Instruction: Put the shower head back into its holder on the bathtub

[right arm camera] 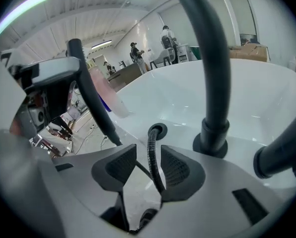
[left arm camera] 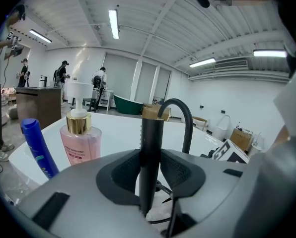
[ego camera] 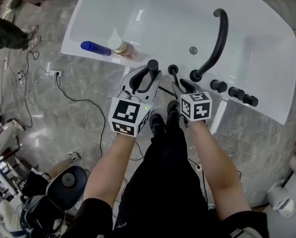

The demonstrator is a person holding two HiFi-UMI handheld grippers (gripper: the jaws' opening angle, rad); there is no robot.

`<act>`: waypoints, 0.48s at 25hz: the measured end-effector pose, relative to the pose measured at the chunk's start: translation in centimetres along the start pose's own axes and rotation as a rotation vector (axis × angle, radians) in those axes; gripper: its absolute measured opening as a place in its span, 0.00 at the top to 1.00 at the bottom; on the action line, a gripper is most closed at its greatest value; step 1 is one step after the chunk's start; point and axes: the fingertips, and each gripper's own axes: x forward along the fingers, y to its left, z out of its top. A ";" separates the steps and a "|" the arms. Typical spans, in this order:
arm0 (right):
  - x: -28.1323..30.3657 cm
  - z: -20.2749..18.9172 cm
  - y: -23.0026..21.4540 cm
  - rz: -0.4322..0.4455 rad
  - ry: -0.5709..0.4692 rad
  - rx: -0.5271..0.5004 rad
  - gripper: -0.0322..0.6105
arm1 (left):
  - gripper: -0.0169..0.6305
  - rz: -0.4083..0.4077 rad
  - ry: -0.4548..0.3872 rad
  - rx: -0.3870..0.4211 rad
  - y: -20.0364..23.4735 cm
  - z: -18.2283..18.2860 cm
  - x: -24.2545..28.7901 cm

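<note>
The black shower head (ego camera: 152, 66) stands upright over the near rim of the white bathtub (ego camera: 267, 58). My left gripper (ego camera: 147, 77) is shut on its handle (left arm camera: 150, 152), with a pad pressed against each side. Just to the right, the round black holder (ego camera: 173, 69) sits in the rim, and the ribbed black hose (right arm camera: 153, 152) comes up out of the holder (right arm camera: 158, 130). My right gripper (ego camera: 180, 86) is open around that hose (ego camera: 176, 79): the hose runs close along the right pad (right arm camera: 175, 170) and stands apart from the left one. The shower head (right arm camera: 91, 95) shows at the left of the right gripper view.
A black arched spout (ego camera: 215, 43) and three black knobs (ego camera: 235, 92) stand on the rim to the right. A blue bottle (ego camera: 95, 48) and a pink pump bottle (ego camera: 123, 46) sit on the rim to the left. Cables (ego camera: 63, 90) trail over the marble floor.
</note>
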 end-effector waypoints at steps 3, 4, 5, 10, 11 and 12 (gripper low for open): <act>-1.3 -2.8 -1.2 -0.007 0.006 -0.009 0.66 | 0.77 -0.002 -0.006 0.003 -0.1 0.0 0.1; -1.3 -3.9 -1.8 -0.010 0.019 -0.003 0.65 | 0.77 -0.004 -0.008 0.004 -0.2 0.1 0.2; -1.1 -5.1 -2.4 -0.012 0.034 0.007 0.64 | 0.77 -0.005 -0.010 0.003 -0.3 0.1 0.2; 1.3 -8.6 -3.5 -0.022 0.073 0.042 0.69 | 0.77 -0.017 0.002 -0.001 -0.3 0.4 -0.4; 1.7 -8.4 -3.6 -0.030 0.067 0.039 0.77 | 0.77 -0.019 0.004 0.007 -0.3 0.6 -0.4; 1.8 -8.1 -3.6 -0.037 0.060 0.034 0.81 | 0.77 -0.021 0.006 0.016 -0.4 0.9 -0.5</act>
